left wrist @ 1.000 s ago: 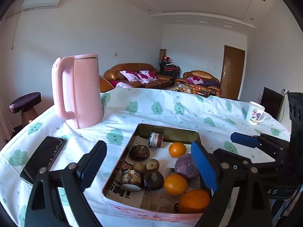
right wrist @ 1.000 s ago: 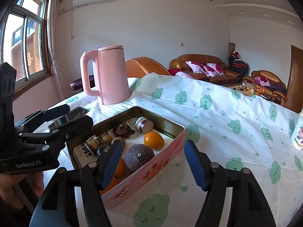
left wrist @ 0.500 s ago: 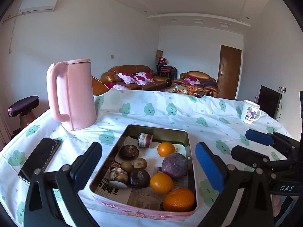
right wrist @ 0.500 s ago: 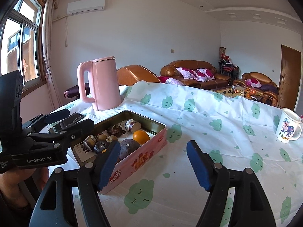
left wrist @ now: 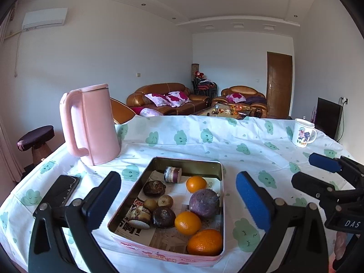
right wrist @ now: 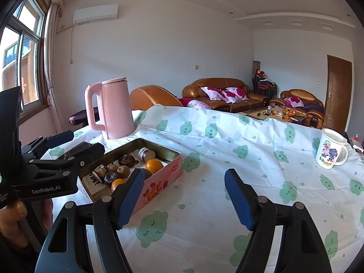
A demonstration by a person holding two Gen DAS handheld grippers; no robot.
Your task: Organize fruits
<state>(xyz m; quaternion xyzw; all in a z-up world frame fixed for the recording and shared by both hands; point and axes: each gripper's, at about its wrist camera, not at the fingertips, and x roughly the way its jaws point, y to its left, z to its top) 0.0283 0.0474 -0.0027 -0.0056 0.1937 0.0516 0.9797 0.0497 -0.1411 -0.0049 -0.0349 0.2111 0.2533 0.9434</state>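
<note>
1. The left gripper (left wrist: pixel 178 201) hangs spread wide and empty, straddling the near end of the tin (left wrist: pixel 221 204).
2. The tin sits on the tablecloth (right wrist: pixel 227 141), its long axis running away from those fingers; the fruits lie inside, the big orange (left wrist: pixel 204 242) nearest.
3. The right gripper (right wrist: pixel 184 199), also spread and empty, hovers over bare cloth to the tin's right, so the left looks better placed.

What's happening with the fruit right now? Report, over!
Left hand-held gripper open, empty, above tin. Right hand-held gripper open, empty, over tablecloth. Three oranges in tin, untouched. Nothing blocking.
</note>
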